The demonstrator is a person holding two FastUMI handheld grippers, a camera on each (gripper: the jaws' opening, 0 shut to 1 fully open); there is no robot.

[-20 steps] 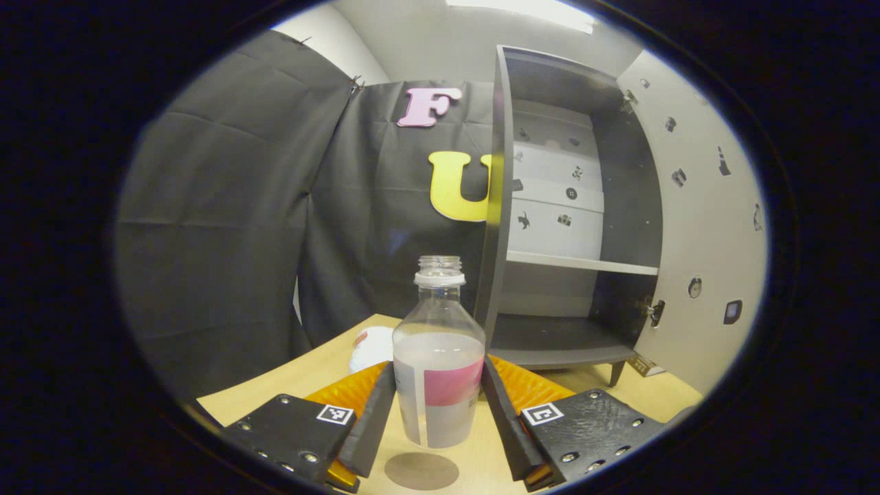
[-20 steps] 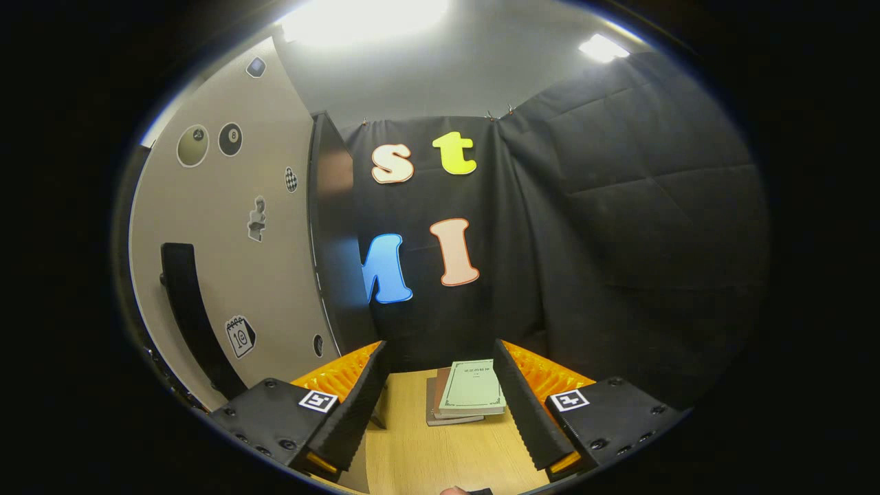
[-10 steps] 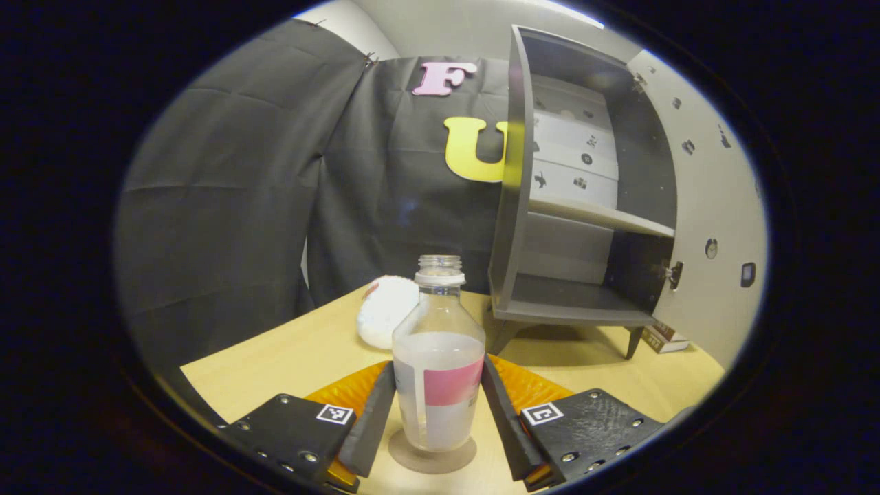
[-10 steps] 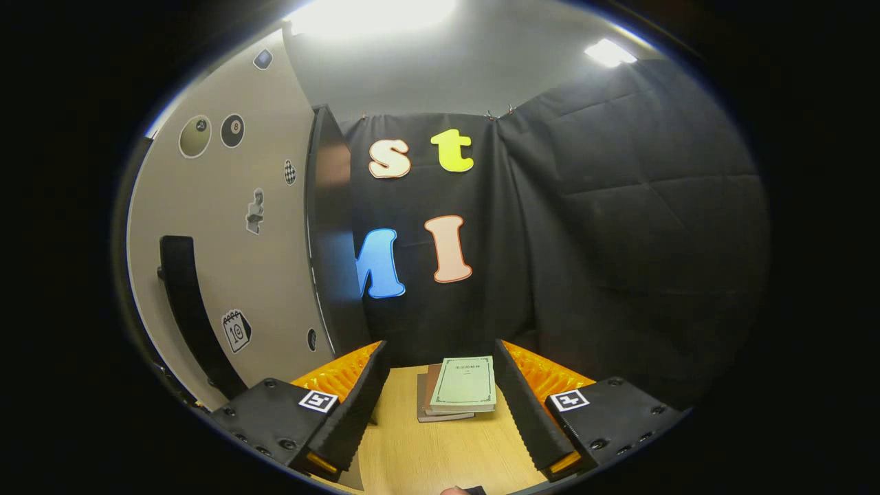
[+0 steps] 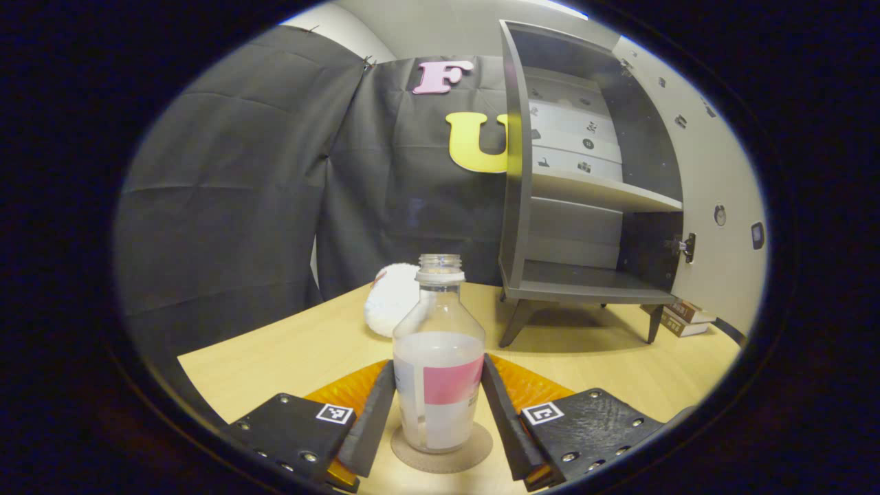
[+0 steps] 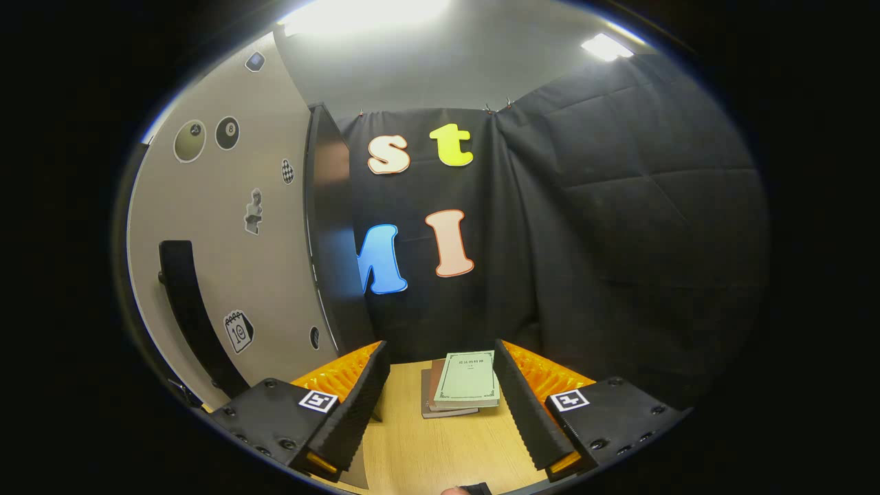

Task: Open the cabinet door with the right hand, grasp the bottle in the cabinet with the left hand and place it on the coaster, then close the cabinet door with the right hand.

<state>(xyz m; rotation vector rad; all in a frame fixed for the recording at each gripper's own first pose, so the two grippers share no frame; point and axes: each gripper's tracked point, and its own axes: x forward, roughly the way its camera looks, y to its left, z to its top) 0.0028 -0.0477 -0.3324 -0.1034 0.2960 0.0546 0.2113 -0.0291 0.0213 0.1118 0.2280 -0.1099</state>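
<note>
Gripping the bottle [image 5: 438, 371] low in the frame, the left claw [image 5: 438, 412] stands it on the coaster [image 5: 441, 447], while the right claw [image 6: 440, 412] waits open, empty, beside the door [image 6: 227, 261] to close it.

Books [image 6: 466, 383] lie stacked beside the open cabinet door [image 6: 227, 254].

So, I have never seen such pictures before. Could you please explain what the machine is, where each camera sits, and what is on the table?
There is no robot: a person holds one two-finger gripper in each hand, and a camera rides on each. In the left gripper view, the left gripper is closed on a bottle standing on a round coaster. Behind it are a white fluffy thing and the cabinet, its door open. In the right gripper view, the right gripper is open and empty, beside the door, with books ahead on the table.
</note>
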